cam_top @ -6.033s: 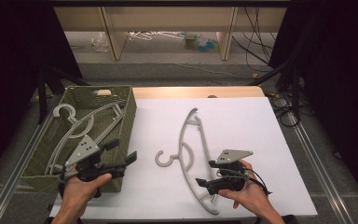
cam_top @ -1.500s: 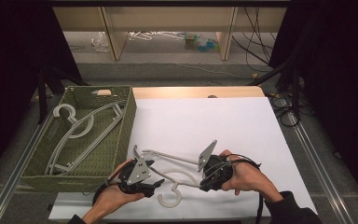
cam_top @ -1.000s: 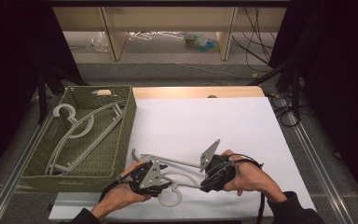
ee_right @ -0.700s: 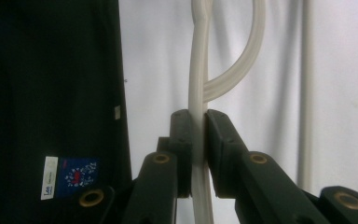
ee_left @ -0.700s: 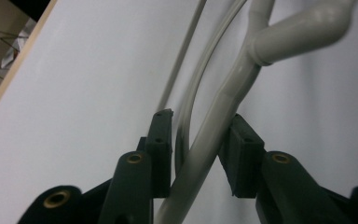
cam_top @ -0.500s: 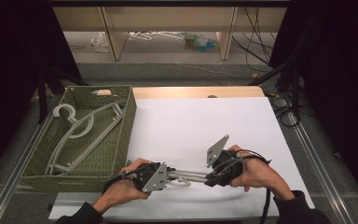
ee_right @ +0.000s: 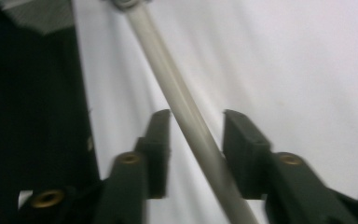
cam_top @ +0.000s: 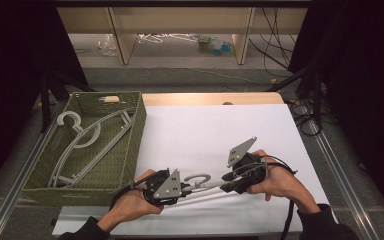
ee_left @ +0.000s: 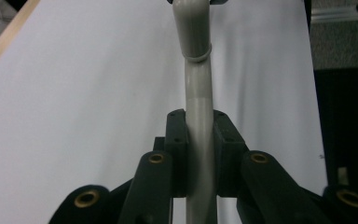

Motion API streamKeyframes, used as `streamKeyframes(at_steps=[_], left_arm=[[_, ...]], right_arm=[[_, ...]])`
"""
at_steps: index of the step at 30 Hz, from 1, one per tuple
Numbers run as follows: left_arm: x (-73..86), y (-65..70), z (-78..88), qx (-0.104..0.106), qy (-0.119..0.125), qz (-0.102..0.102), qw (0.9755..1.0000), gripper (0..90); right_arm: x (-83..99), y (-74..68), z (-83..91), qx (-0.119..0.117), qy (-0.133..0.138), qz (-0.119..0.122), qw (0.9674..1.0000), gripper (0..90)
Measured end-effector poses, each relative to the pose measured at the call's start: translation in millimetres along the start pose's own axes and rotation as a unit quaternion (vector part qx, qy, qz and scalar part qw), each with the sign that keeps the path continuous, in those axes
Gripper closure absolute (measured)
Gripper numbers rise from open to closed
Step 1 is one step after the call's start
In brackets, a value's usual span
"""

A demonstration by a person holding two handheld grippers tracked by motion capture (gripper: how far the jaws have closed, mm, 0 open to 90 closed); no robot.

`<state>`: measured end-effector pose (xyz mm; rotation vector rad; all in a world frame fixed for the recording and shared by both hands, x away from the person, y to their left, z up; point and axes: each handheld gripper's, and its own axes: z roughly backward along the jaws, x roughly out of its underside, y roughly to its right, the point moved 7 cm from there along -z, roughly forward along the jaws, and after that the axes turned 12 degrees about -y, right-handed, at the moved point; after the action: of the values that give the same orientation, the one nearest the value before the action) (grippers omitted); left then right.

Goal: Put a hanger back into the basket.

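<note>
From the high view: two grippers at the near edge of the white table sheet [cam_top: 220,130], the left gripper [cam_top: 182,190] and the right gripper [cam_top: 228,184], facing each other with one grey plastic hanger [cam_top: 200,187] stretched between them, its hook curling up just above the bars. Count the hangers: one on the sheet in play, and two more lying in the green woven basket [cam_top: 135,145] at the left, their hooks towards the far left corner, so three in all. Against the frame six seconds back, the hanger has left the middle of the sheet, where it lay lengthwise with only the right gripper near it, and the left hand has come away from the basket's near corner; against half a second ago, both hands sit a touch higher and the hook now shows clearly between the grippers. Over to the left gripper view: the left gripper [ee_left: 199,135] has just been closing, and both pads now press on the grey bar [ee_left: 199,116], which runs straight away up the picture past a moulded ring. Now the right gripper view: the right gripper [ee_right: 196,135] has just been opening, and its jaws stand apart with the pale bar [ee_right: 186,116] passing slantwise between them, clear of both pads, though the picture is blurred.
</note>
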<state>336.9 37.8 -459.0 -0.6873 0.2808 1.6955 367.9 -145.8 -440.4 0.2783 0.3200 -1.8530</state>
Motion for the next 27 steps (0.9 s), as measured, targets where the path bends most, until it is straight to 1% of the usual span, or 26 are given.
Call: streamKeyframes(at_steps=[1, 2, 4, 5, 6, 7, 8, 9, 10, 11, 13, 14, 15, 16, 18, 19, 20, 21, 22, 23, 24, 25, 26, 27], left_arm=[[0.6, -1.4, 1.6, 0.005, 0.000, 0.011, 0.9999, 78.9], [1.4, -4.6, 4.3, 0.001, 0.003, 0.024, 0.9997, 78.9], [2.8, -7.6, 7.5, 0.008, 0.013, 0.062, 0.9980, 78.9], [4.0, -9.3, 9.3, 0.009, 0.013, 0.073, 0.9972, 78.9], [5.4, -11.5, 11.1, 0.008, 0.013, 0.079, 0.9968, 78.9], [7.1, -12.8, 12.8, 0.010, 0.010, 0.085, 0.9963, 78.9], [7.6, -14.1, 13.9, 0.010, 0.013, 0.096, 0.9952, 78.9], [8.6, -15.8, 15.1, 0.008, 0.014, 0.101, 0.9947, 78.9], [10.2, -17.5, 16.5, 0.006, 0.010, 0.106, 0.9943, 78.9], [10.9, -18.3, 17.5, 0.010, 0.014, 0.115, 0.9932, 78.9], [12.1, -20.4, 19.6, 0.011, 0.015, 0.123, 0.9923, 78.9], [12.7, -21.1, 21.2, 0.014, 0.013, 0.124, 0.9921, 78.9], [12.4, -21.7, 22.0, 0.012, 0.017, 0.133, 0.9909, 78.9], [12.0, -21.9, 23.2, 0.014, 0.021, 0.137, 0.9902, 78.9], [11.9, -24.2, 26.6, 0.015, 0.025, 0.143, 0.9893, 78.9], [12.5, -25.1, 28.9, 0.015, 0.025, 0.146, 0.9889, 78.9], [12.5, -25.8, 30.9, 0.016, 0.028, 0.151, 0.9880, 78.9], [12.9, -26.9, 32.8, 0.016, 0.032, 0.154, 0.9874, 79.0], [12.9, -27.8, 35.2, 0.016, 0.035, 0.161, 0.9862, 78.9], [13.9, -29.4, 38.4, 0.013, 0.033, 0.162, 0.9862, 78.9], [14.0, -31.4, 41.8, 0.010, 0.036, 0.166, 0.9854, 78.9], [13.6, -37.4, 50.3, 0.004, 0.048, 0.180, 0.9825, 78.9], [13.6, -37.4, 50.3, 0.004, 0.048, 0.180, 0.9825, 78.9], [12.8, -39.1, 54.5, 0.003, 0.053, 0.189, 0.9806, 78.9]], right_arm=[[-2.4, 2.1, 1.5, 0.009, 0.010, -0.017, 0.9998, 54.1], [-4.1, 3.4, 2.3, 0.014, 0.018, -0.026, 0.9994, 51.5], [-8.6, 7.2, 4.9, 0.031, 0.039, -0.047, 0.9976, 45.6], [-10.7, 9.1, 5.6, 0.039, 0.048, -0.053, 0.9967, 43.5], [-13.3, 10.2, 5.9, 0.046, 0.061, -0.061, 0.9952, 41.0], [-15.5, 11.1, 7.2, 0.051, 0.073, -0.070, 0.9936, 39.1], [-20.0, 13.3, 9.2, 0.064, 0.101, -0.088, 0.9889, 36.3], [-20.0, 13.3, 9.2, 0.064, 0.101, -0.088, 0.9889, 36.3], [-20.5, 13.9, 11.6, 0.068, 0.107, -0.093, 0.9876, 35.7], [-22.4, 14.3, 13.1, 0.071, 0.121, -0.092, 0.9858, 35.2], [-23.7, 14.6, 16.7, 0.078, 0.136, -0.097, 0.9828, 33.2], [-23.4, 13.3, 17.2, 0.076, 0.137, -0.101, 0.9825, 33.2], [-23.0, 13.2, 17.9, 0.082, 0.138, -0.098, 0.9822, 33.1], [-22.8, 12.6, 18.5, 0.085, 0.144, -0.097, 0.9811, 32.9], [-21.5, 8.2, 20.4, 0.089, 0.157, -0.103, 0.9782, 32.8], [-21.5, 8.2, 20.4, 0.089, 0.157, -0.103, 0.9782, 32.8], [-20.7, 6.7, 21.1, 0.090, 0.161, -0.102, 0.9775, 32.8], [-20.2, 4.8, 22.1, 0.092, 0.168, -0.101, 0.9763, 32.7], [-19.0, 2.2, 23.3, 0.092, 0.175, -0.101, 0.9750, 32.6], [-17.6, -0.2, 24.1, 0.092, 0.183, -0.100, 0.9735, 31.9], [-14.7, -4.3, 23.9, 0.087, 0.182, -0.103, 0.9741, 30.6], [-9.0, -10.2, 21.7, 0.086, 0.183, -0.101, 0.9741, 30.5], [-9.0, -10.2, 21.7, 0.086, 0.183, -0.101, 0.9741, 30.5], [-6.5, -13.0, 19.6, 0.082, 0.186, -0.102, 0.9737, 30.5]])
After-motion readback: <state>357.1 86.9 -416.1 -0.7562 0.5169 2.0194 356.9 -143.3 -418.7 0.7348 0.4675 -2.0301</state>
